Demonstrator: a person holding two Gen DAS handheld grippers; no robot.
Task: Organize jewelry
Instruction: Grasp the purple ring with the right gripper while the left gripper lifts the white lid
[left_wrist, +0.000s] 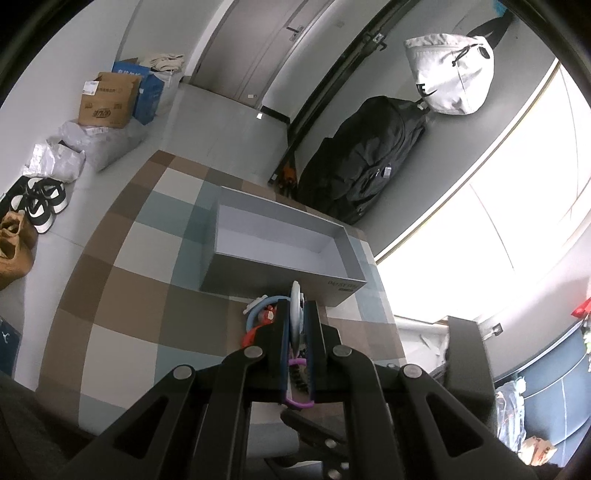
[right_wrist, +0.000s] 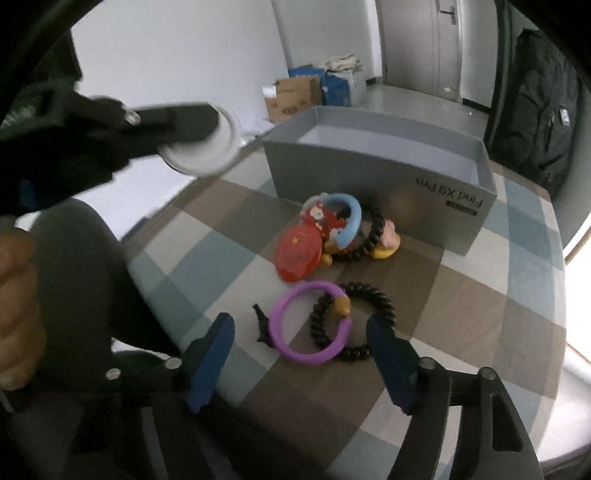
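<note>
My left gripper (left_wrist: 296, 306) is shut on a white bangle (left_wrist: 295, 314), held above the table; it also shows blurred in the right wrist view (right_wrist: 207, 147). The open grey box (right_wrist: 376, 166) stands on the checked cloth beyond it (left_wrist: 280, 240). My right gripper (right_wrist: 301, 332) is open and empty, low over a purple bangle (right_wrist: 310, 325) and a black spiral hair tie (right_wrist: 369, 321). Further on lie a blue bangle (right_wrist: 351, 218), red ornaments (right_wrist: 303, 251), another black spiral tie (right_wrist: 373, 232) and a pink-yellow charm (right_wrist: 388, 240), close to the box's front wall.
A small black clip (right_wrist: 263, 325) lies left of the purple bangle. The table (left_wrist: 122, 295) has a checked cloth. Behind are a black backpack (left_wrist: 362, 158), a white bag (left_wrist: 450, 74), cardboard boxes (left_wrist: 107, 99) and shoes (left_wrist: 40, 203) on the floor.
</note>
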